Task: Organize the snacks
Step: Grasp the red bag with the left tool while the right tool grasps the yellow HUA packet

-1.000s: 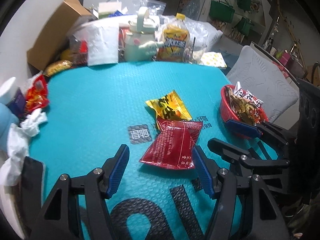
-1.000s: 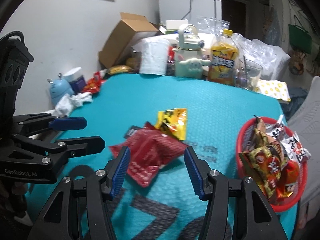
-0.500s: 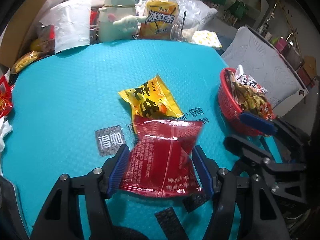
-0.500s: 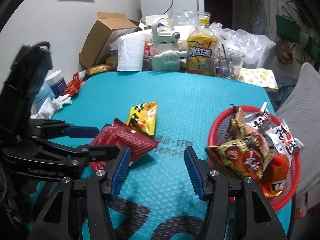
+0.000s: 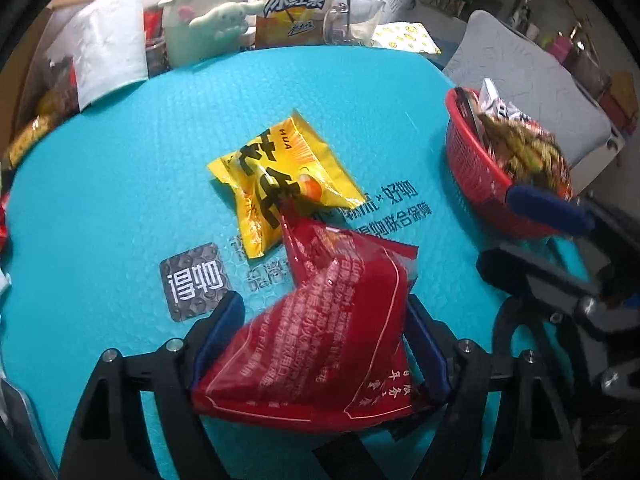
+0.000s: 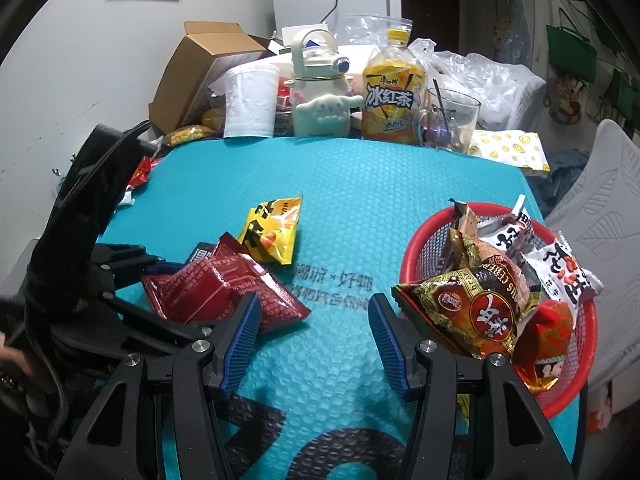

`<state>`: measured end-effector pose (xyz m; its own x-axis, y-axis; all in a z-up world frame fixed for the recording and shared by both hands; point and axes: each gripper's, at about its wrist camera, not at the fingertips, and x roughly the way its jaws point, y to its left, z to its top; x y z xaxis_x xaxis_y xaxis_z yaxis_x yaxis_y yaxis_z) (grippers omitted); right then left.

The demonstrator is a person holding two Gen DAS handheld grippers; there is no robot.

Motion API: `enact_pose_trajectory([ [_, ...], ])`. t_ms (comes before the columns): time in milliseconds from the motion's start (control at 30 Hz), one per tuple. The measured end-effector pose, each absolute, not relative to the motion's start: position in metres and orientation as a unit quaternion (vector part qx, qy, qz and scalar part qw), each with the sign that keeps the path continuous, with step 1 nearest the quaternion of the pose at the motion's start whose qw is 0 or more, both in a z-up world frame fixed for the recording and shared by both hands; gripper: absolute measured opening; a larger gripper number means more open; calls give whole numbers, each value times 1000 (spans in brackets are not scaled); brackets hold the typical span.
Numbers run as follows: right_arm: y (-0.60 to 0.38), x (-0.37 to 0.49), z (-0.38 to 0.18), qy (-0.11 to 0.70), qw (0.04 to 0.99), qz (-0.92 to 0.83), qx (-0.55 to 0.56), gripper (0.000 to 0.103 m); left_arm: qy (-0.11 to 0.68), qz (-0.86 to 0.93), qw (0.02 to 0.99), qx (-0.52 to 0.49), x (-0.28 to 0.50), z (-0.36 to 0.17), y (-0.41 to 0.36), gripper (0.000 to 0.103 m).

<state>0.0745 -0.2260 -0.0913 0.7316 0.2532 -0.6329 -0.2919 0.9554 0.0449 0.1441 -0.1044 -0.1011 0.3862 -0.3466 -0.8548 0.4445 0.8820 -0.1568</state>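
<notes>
Between the widened left tongs (image 5: 320,344), whose jaws have just been opening while lowered toward it, the red snack packet (image 5: 320,328) lies ungripped on the table (image 5: 120,200), so pickup is judged imminent. Beyond, the yellow packet (image 5: 280,184) is overlapped by it; the right tongs (image 6: 314,340) are held spread and empty beside the red basket (image 6: 424,240), with clutter seen along the far wall.

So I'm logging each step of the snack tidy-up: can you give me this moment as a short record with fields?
surface: teal mat
left tool: jaws just opened wider, straddling the red pack; grip unclear
right tool: open, empty, above the mat
yellow pack: flat on the mat, one corner touching the red pack
basket: red, at the mat's right edge, heaped with snack packs
</notes>
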Motion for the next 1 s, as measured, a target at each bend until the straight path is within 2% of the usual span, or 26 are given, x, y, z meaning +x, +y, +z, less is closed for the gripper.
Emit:
enact_pose_trajectory([
  [33, -226, 75, -92, 337, 930, 146, -29, 56, 492, -236, 837, 51, 141, -101, -105, 78],
  [67, -225, 75, -92, 338, 929, 146, -30, 56, 488, -237, 839, 49, 140, -102, -103, 74],
  [100, -225, 74, -92, 338, 929, 146, -30, 56, 484, -239, 841, 41, 138, -101, -101, 61],
  [167, -223, 74, -92, 338, 929, 147, -32, 56, 484, -237, 842, 30, 138, -99, -94, 58],
  [767, -164, 114, -91, 346, 917, 193, -52, 56, 434, -144, 889, -18, 157, -71, -2, 56],
  [1000, -146, 151, -99, 360, 916, 167, -62, 64, 436, -117, 891, -39, 172, -78, 24, 56],
])
